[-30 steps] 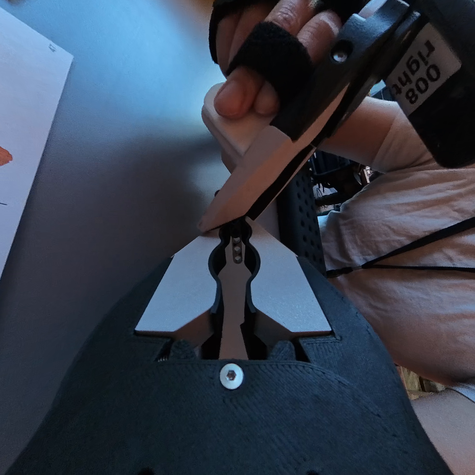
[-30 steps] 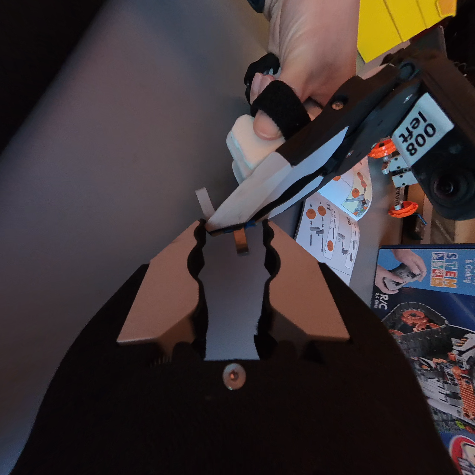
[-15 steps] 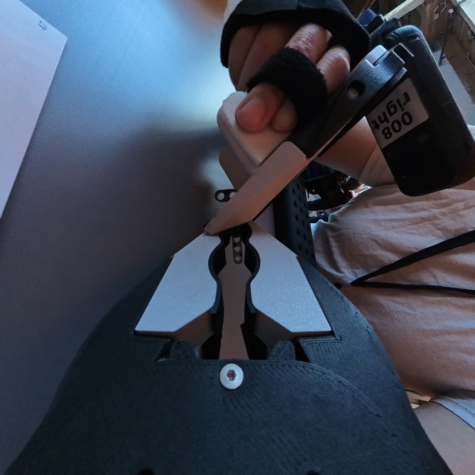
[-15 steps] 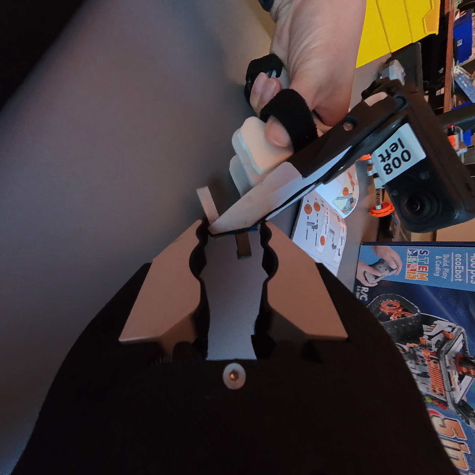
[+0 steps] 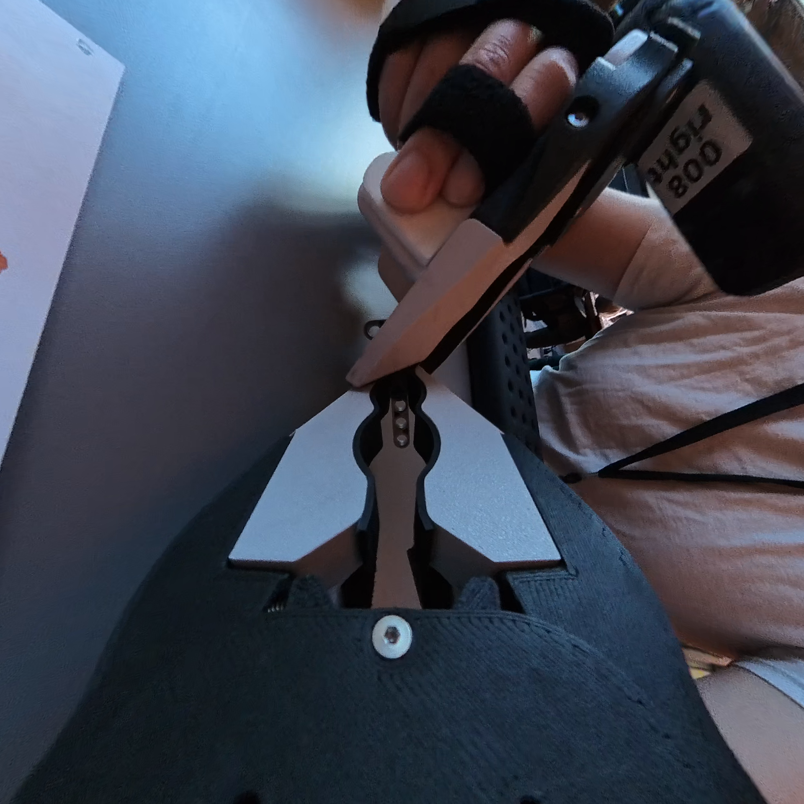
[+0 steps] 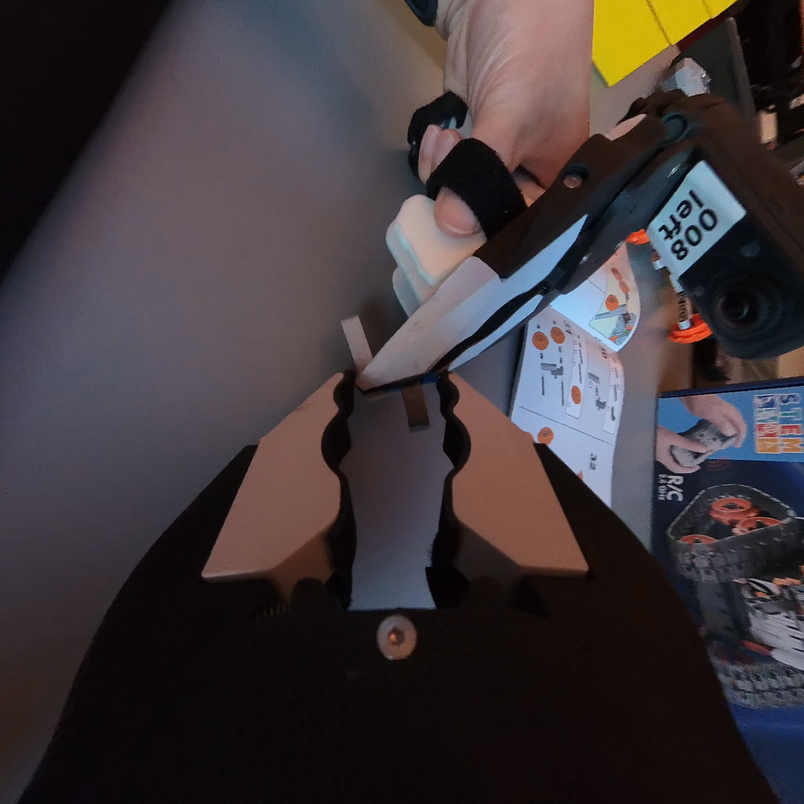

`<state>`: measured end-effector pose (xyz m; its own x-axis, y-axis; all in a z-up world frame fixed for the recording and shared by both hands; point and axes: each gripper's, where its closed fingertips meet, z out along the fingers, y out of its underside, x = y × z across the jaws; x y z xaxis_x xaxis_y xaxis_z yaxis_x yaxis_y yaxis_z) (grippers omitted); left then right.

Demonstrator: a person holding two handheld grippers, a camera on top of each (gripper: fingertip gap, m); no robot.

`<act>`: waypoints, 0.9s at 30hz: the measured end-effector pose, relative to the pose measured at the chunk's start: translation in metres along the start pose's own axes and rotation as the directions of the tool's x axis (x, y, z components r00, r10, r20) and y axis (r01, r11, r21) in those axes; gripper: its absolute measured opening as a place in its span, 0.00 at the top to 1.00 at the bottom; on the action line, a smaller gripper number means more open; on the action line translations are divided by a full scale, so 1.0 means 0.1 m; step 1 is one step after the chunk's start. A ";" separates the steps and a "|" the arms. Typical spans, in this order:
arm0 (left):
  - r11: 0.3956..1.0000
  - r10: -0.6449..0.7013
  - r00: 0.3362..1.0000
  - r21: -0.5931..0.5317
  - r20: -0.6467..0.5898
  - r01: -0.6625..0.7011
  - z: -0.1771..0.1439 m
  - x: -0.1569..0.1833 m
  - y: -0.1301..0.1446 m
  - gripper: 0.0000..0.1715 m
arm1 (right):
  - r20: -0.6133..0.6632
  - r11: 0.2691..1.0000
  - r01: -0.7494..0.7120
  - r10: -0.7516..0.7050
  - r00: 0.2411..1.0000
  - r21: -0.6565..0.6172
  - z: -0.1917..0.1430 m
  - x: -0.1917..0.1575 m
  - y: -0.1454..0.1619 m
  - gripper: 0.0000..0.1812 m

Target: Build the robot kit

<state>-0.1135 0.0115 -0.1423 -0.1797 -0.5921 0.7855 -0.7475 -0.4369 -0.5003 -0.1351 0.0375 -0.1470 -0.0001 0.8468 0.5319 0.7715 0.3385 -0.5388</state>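
— What is the left gripper (image 5: 398,387) doing?
— Its fingers are pinching a small grey beam with holes (image 5: 399,417) between their tips; the beam is sitting upright in the narrow gap.
— And the right gripper (image 6: 393,387)?
— Its fingers are standing spread; the left one's tips, gripping a grey strip (image 6: 415,407), are resting just between them, over the grey table (image 6: 195,283).
— Anything lying nearby?
— An instruction booklet (image 6: 574,391) and a blue toy box (image 6: 731,500) are lying to the side.

Both wrist cameras face each other closely, sharing the grey table (image 5: 217,217)
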 end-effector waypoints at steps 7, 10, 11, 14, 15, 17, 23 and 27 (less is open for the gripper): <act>1.000 0.005 1.000 -0.016 -0.018 -0.005 0.01 0.01 0.02 0.97 | 0.033 0.997 -0.066 0.065 0.997 0.034 -0.02 -0.02 0.00 0.82; 1.000 0.002 1.000 -0.006 -0.014 -0.003 0.00 0.00 0.00 0.97 | 0.030 0.997 -0.075 0.074 0.997 0.036 -0.02 0.00 0.01 0.82; 1.000 -0.002 1.000 -0.003 -0.016 0.002 0.00 0.00 0.00 0.97 | 0.029 0.996 -0.080 0.079 0.996 0.041 -0.02 0.00 0.01 0.82; 1.000 -0.019 1.000 0.016 -0.025 0.019 -0.02 0.00 -0.03 0.97 | 0.011 0.995 -0.086 0.085 0.996 0.050 -0.02 0.04 0.02 0.82; 0.999 -0.026 0.999 0.025 -0.028 0.027 -0.03 -0.01 -0.04 0.97 | 0.005 0.995 -0.087 0.086 0.996 0.051 -0.03 0.05 0.02 0.83; 0.999 -0.029 0.999 0.034 -0.030 0.030 -0.04 -0.01 -0.05 0.97 | -0.003 0.995 -0.089 0.090 0.996 0.051 -0.03 0.06 0.02 0.83; 0.998 -0.050 0.998 0.024 -0.043 0.051 -0.06 -0.05 -0.13 0.97 | -0.043 0.993 -0.109 0.110 0.993 0.039 -0.05 0.15 0.10 0.82; 0.994 -0.034 0.996 0.100 -0.076 0.042 -0.23 -0.02 -0.34 0.97 | -0.140 0.980 -0.175 0.187 0.972 0.095 -0.12 0.42 0.17 0.79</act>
<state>-0.1025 0.0429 -0.1186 -0.2020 -0.5234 0.8278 -0.6869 -0.5268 -0.5007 -0.1145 0.0736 -0.1262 0.2335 0.8294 0.5076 0.6955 0.2223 -0.6832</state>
